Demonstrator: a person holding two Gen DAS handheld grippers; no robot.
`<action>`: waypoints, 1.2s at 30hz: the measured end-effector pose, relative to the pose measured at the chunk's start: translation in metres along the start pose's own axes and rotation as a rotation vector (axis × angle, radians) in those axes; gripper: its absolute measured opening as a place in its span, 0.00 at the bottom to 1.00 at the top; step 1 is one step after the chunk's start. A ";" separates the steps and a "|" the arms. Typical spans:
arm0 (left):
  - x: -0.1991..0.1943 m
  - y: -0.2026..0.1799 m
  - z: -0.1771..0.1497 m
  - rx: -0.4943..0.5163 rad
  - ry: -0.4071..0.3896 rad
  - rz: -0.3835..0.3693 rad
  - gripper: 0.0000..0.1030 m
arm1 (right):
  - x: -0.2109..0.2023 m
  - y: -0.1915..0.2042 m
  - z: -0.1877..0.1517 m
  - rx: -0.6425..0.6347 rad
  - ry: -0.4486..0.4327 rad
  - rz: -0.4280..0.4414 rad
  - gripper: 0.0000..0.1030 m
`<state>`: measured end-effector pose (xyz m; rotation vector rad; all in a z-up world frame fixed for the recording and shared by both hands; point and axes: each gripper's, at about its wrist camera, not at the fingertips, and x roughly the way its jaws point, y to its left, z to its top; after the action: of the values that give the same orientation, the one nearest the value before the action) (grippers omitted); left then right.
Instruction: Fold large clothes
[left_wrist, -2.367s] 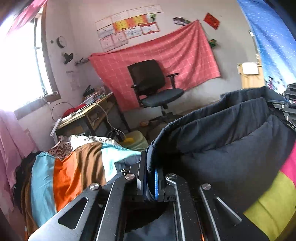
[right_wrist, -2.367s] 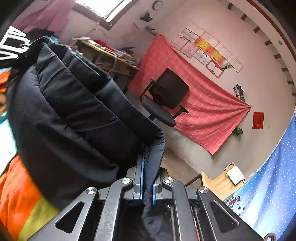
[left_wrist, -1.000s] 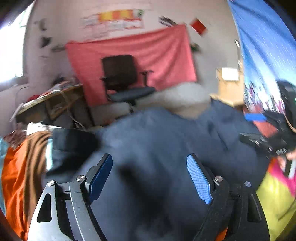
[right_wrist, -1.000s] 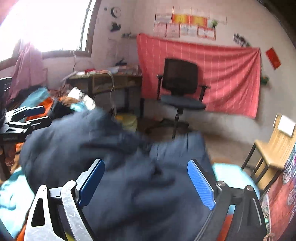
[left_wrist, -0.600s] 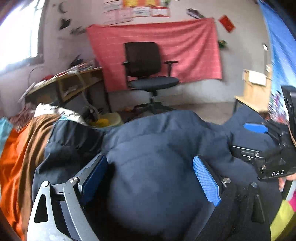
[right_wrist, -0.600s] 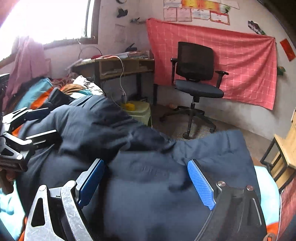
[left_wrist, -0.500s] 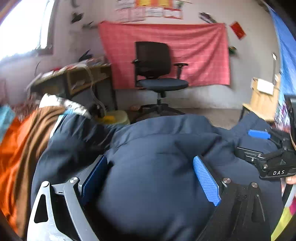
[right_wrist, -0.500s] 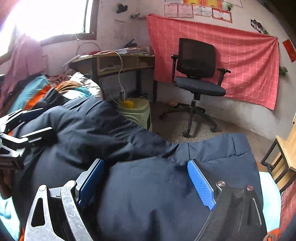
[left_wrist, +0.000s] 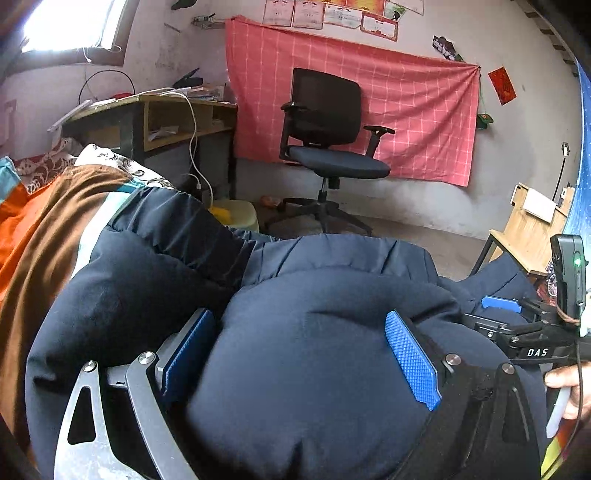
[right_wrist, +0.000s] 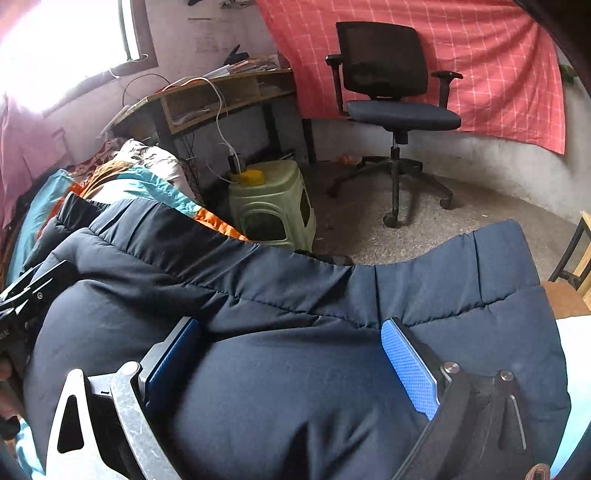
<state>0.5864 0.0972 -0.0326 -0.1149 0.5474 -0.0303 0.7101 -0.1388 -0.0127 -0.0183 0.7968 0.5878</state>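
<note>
Navy quilted fabric is filling the lower half of both views: a puffy padded jacket (left_wrist: 332, 350) is lying in a mound on the bed, over a striped blanket (left_wrist: 33, 236) of orange, brown and teal. Its ribbed hem edge is running across the far side of the mound, towards the room, and one end of it is overhanging the bed's edge on the right wrist's side. The doubled bulk suggests one fold is already laid down.

The left tongs (left_wrist: 299, 350) are standing spread wide over the mound, blue pads (left_wrist: 412, 360) apart with the padding bulging up between them but not pinched; their jaws have just been opening. The right tongs (right_wrist: 291, 363) are likewise spread, straddling a swell of the jacket without gripping it, and have also just been widening. Both seem to be hovering low over the cloth this way because the garment has been let go, probably to press it flat or to find a new edge. The right tongs are also showing at the edge of the left wrist view, held by a hand (left_wrist: 565, 387).

Beyond the bed, a pale green plastic stool (right_wrist: 271, 206) is carrying a yellow object with a cable plugged in. A desk (right_wrist: 221, 96) has open shelves holding papers, and a black office chair (left_wrist: 328, 147) is standing before a red checked cloth (left_wrist: 417, 110).
</note>
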 end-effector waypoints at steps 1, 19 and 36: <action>-0.005 0.002 -0.002 -0.008 -0.009 -0.014 0.89 | 0.000 0.001 0.000 0.000 -0.003 -0.003 0.95; -0.022 0.131 -0.004 -0.454 0.115 0.098 0.94 | -0.052 -0.033 -0.020 0.119 -0.128 -0.244 0.97; -0.061 0.130 -0.009 -0.415 0.115 0.085 0.98 | -0.057 -0.063 -0.036 0.248 -0.115 -0.123 1.00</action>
<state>0.5296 0.2287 -0.0234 -0.4961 0.6681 0.1617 0.6862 -0.2277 -0.0116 0.1915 0.7465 0.3676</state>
